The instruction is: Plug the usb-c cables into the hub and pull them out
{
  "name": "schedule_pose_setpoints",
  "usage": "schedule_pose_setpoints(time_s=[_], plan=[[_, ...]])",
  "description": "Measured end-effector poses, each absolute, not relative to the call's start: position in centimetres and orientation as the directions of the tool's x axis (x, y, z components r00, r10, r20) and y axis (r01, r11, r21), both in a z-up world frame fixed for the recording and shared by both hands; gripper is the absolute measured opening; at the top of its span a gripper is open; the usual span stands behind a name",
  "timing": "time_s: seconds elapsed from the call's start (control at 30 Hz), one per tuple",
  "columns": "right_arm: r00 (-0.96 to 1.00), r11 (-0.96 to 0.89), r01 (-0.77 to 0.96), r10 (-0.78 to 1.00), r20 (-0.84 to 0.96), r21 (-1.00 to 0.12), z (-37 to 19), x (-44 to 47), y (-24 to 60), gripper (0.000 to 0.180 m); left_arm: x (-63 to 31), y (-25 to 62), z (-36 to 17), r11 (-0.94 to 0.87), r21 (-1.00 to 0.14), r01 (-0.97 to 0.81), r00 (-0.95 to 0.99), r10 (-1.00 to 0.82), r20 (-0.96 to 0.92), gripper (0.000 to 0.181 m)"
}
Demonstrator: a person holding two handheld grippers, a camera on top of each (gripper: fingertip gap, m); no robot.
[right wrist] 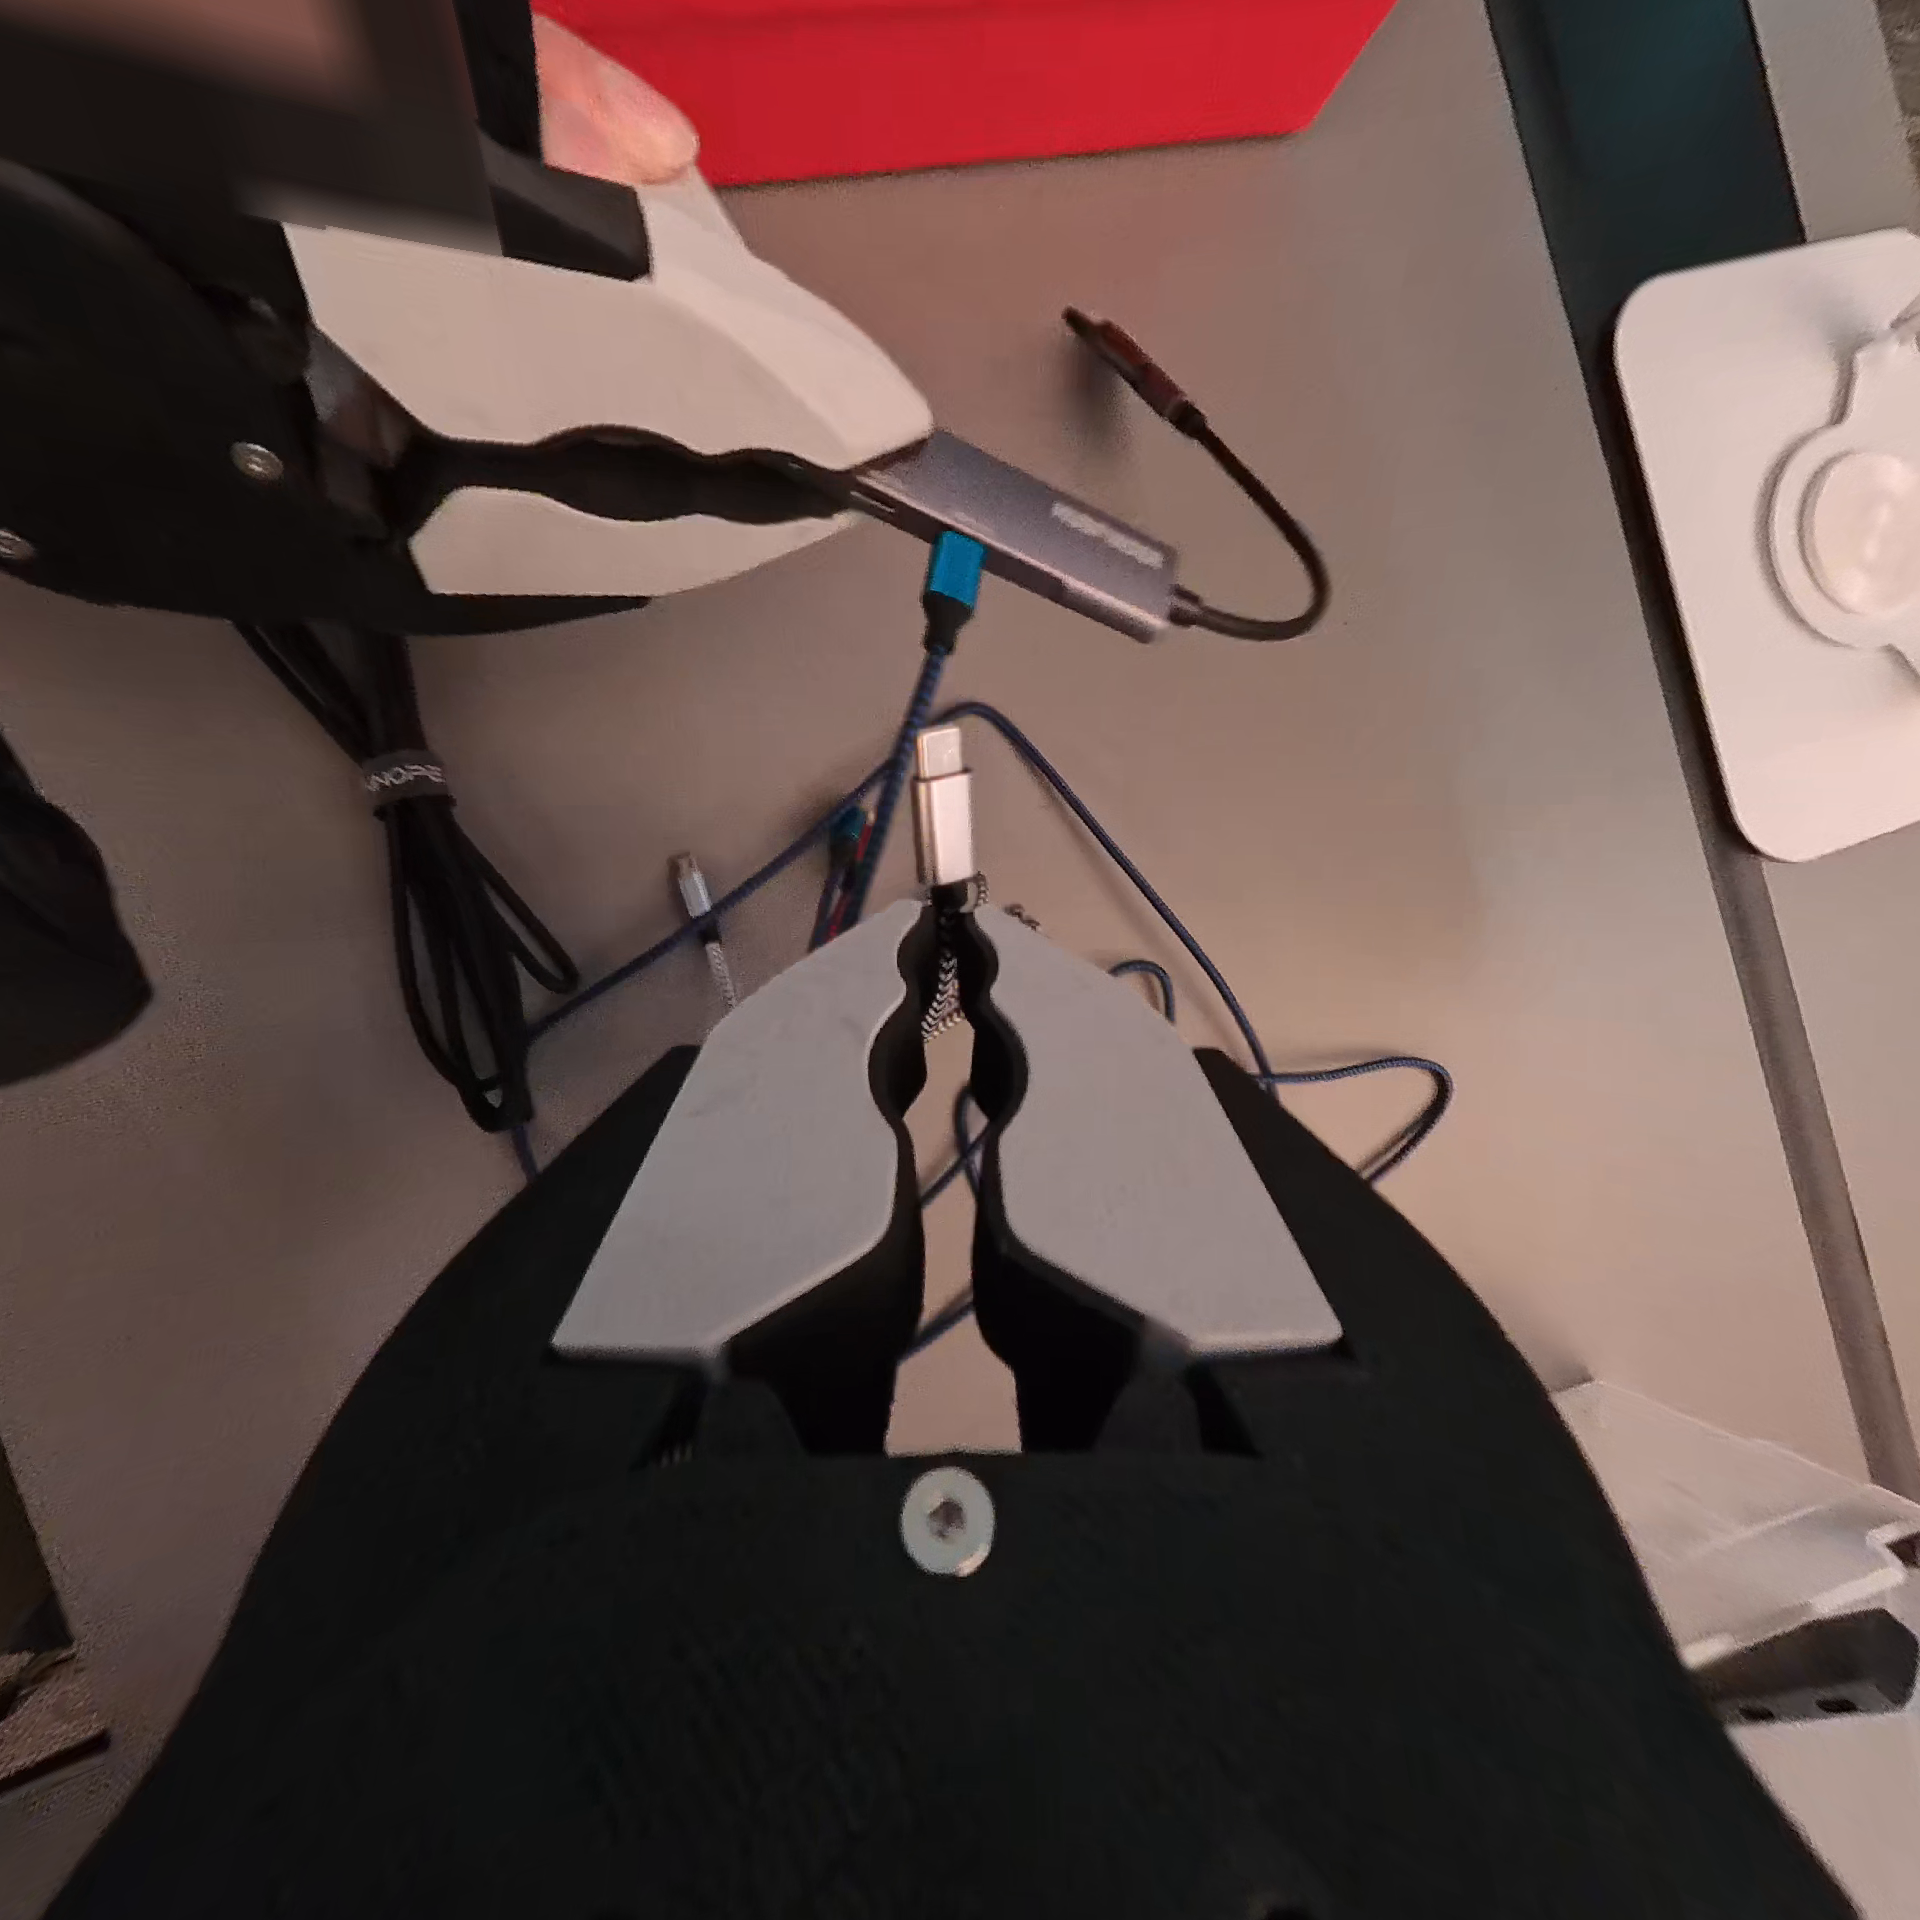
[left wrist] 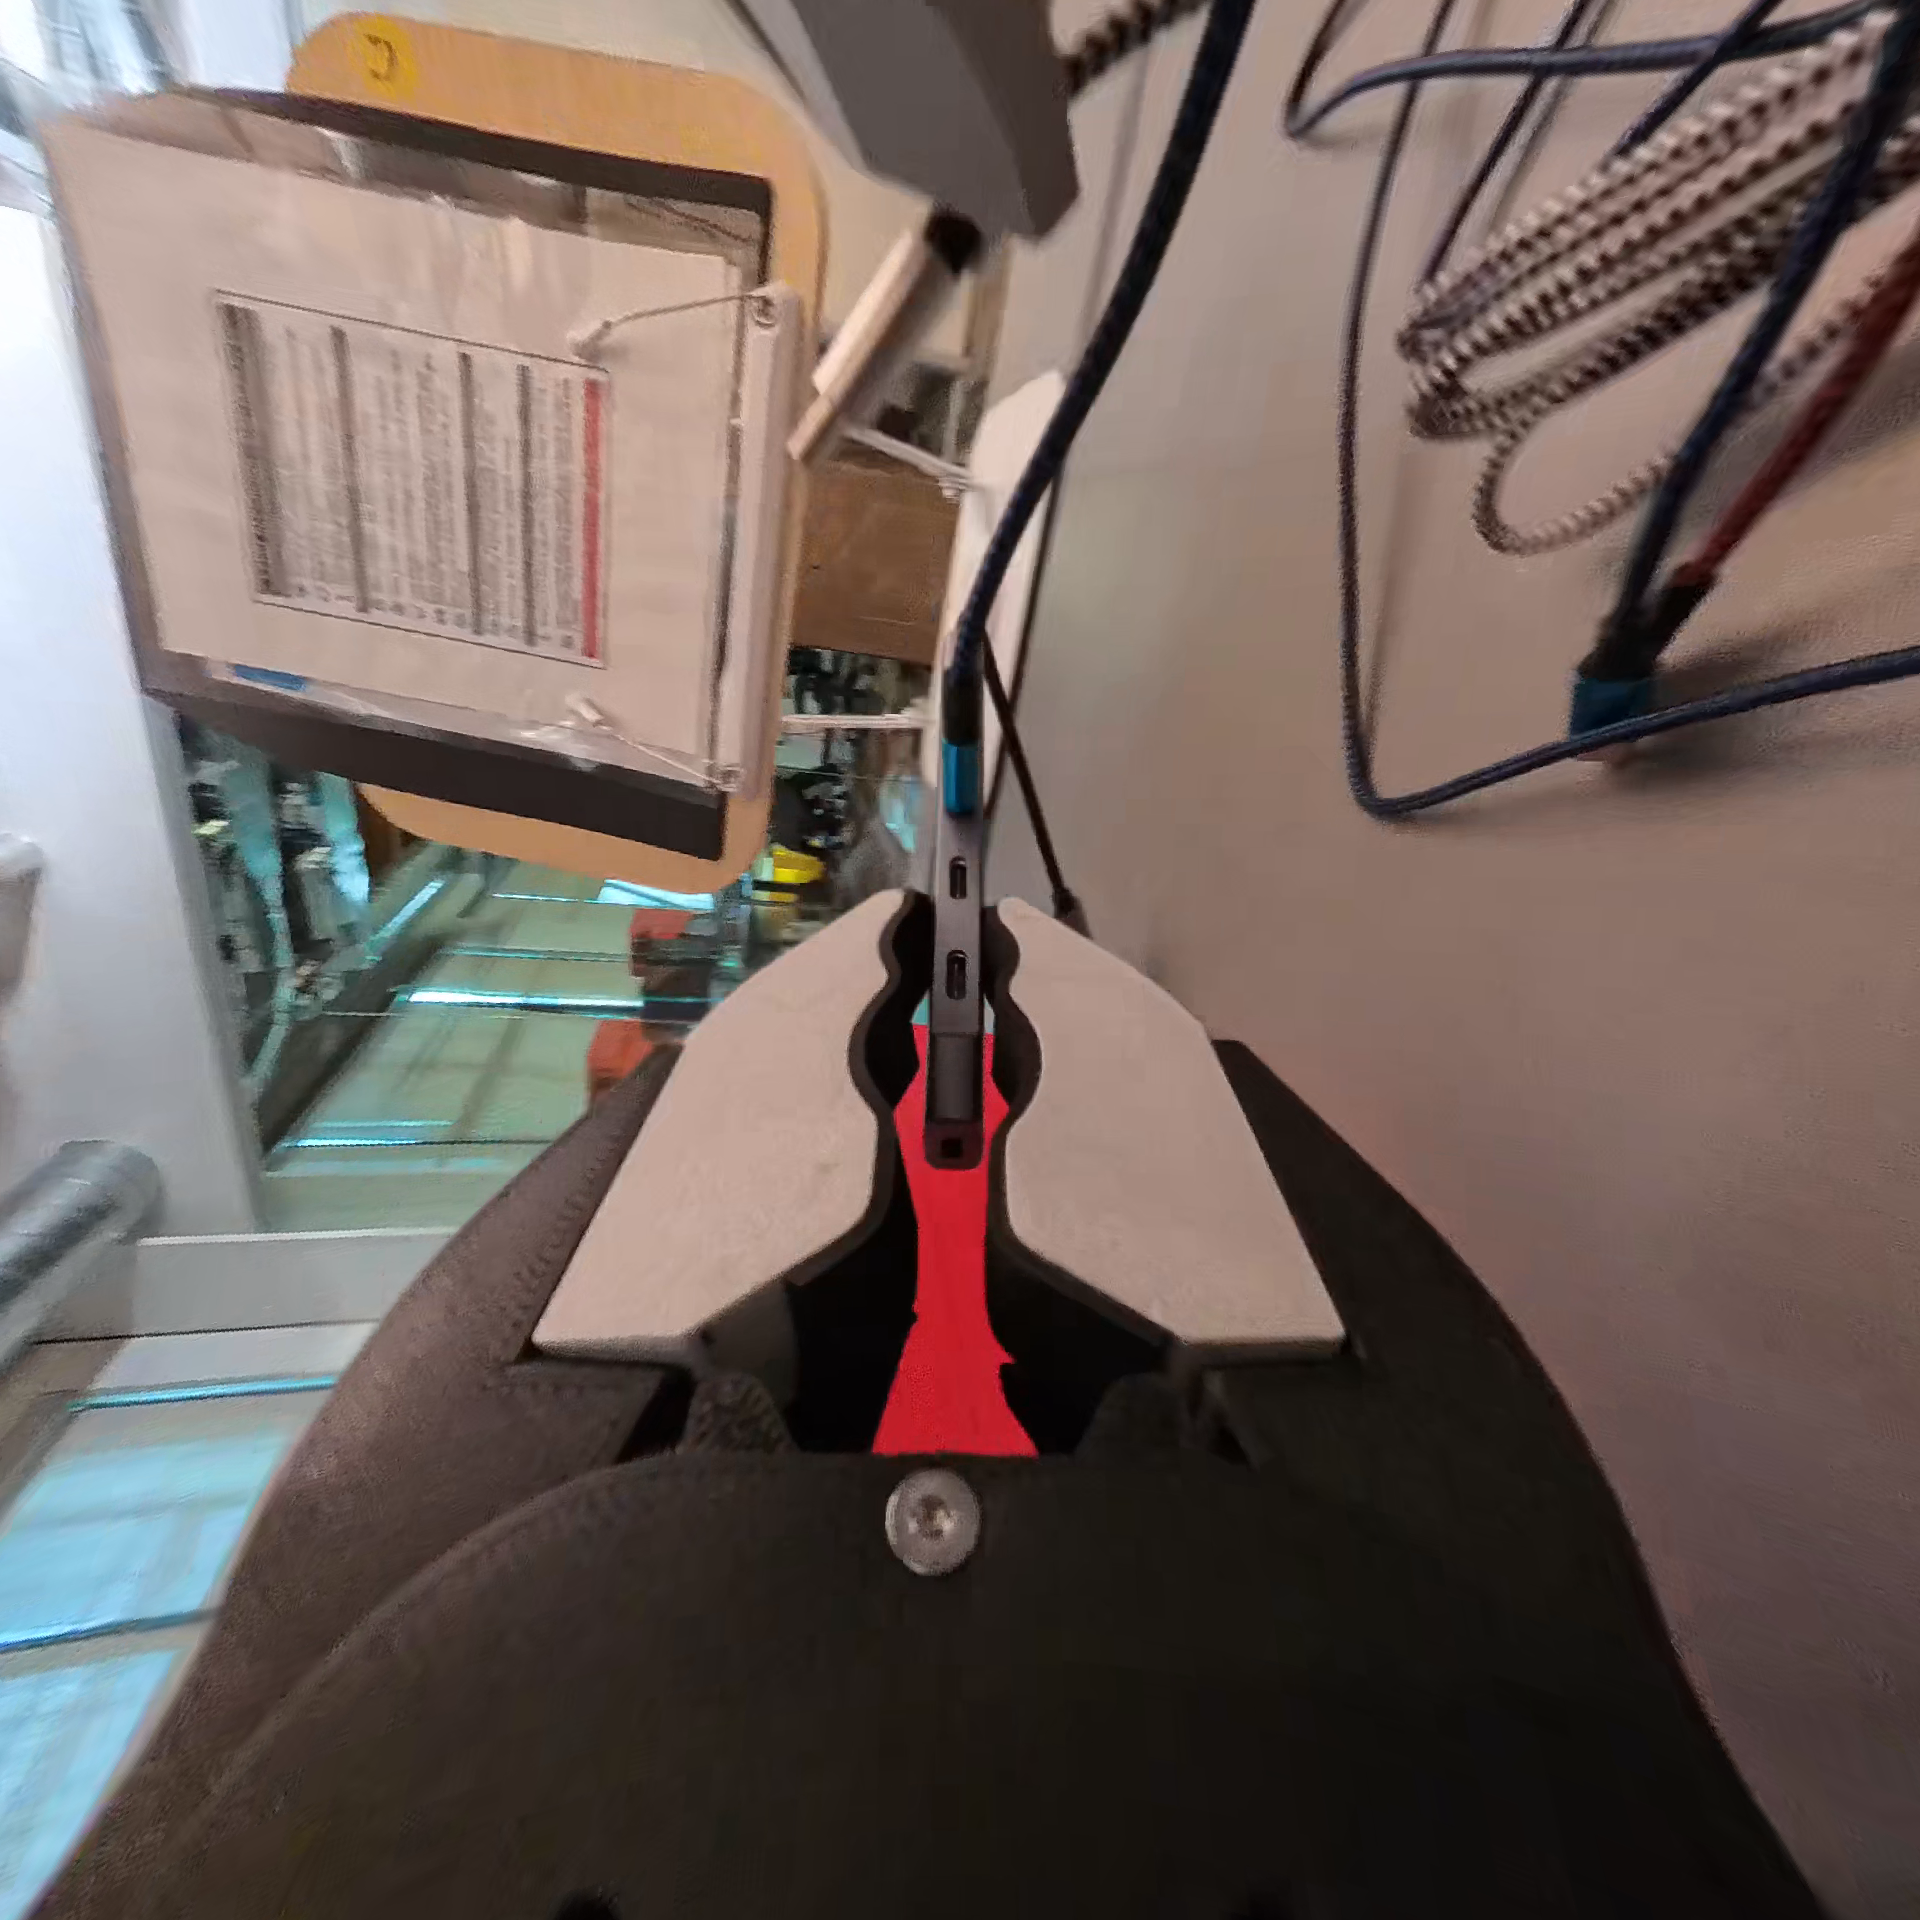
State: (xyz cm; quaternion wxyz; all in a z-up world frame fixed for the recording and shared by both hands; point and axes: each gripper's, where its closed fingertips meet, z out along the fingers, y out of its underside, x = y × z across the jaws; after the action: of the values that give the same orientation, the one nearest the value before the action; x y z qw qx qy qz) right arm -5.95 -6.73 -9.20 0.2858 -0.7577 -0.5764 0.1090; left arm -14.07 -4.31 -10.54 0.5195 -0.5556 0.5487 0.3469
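Two grippers each hold something above the grey table [right wrist: 1455,935]. The left gripper [left wrist: 958,914] has its jaws clamped narrowly on the hub [right wrist: 1023,525], long axis pointing away, a blue plug [right wrist: 954,569] seated in its side. The right gripper [right wrist: 951,909] pinches a braided cable [right wrist: 943,992] just behind its silver plug [right wrist: 940,816], which points toward the hub, still apart, with free table around.

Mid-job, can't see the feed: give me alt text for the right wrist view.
The right gripper pinches a black-and-white braided cable, its silver USB-C plug pointing up toward the slim grey metal hub. The left gripper clamps that hub above the grey table, a blue-plugged cable already inserted.
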Motion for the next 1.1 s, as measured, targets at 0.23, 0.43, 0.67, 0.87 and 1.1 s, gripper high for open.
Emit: schedule_pose_setpoints(time_s=[0.23,0.43,0.67,0.87,1.1], plan=[[0.387,-0.25,0.796,0.91,0.147,-0.551,-8.7,-2.6,-5.0,0.003,-13.9,-4.5,-15.1,0.063,-0.186,-0.98,0.136,-0.467,-0.874,0.009],[0.438,-0.322,0.815,0.887,0.148,-0.482,-8.5,1.2,-4.6,0.003,-15.2,-2.3,-17.1,-0.126,-0.313,-0.941,0.331,-0.524,-0.784,0.009],[0.468,-0.365,0.81,0.874,0.133,-0.458,-7.5,4.2,-5.4,0.004,-15.8,-0.6,-19.7,-0.255,-0.434,-0.864,0.495,-0.585,-0.643,0.012],[0.453,-0.347,0.811,0.882,0.131,-0.47,-7.5,3.9,-5.2,0.003,-16.0,-1.0,-19.4,-0.349,-0.557,-0.754,0.64,-0.583,-0.5,0.028],[0.455,-0.313,0.801,0.872,0.18,-0.51,-6.9,3.1,-4.3,0.003,-15.7,-3.7,-15.7,-0.421,-0.74,-0.525,0.769,-0.606,-0.202,0.053]])
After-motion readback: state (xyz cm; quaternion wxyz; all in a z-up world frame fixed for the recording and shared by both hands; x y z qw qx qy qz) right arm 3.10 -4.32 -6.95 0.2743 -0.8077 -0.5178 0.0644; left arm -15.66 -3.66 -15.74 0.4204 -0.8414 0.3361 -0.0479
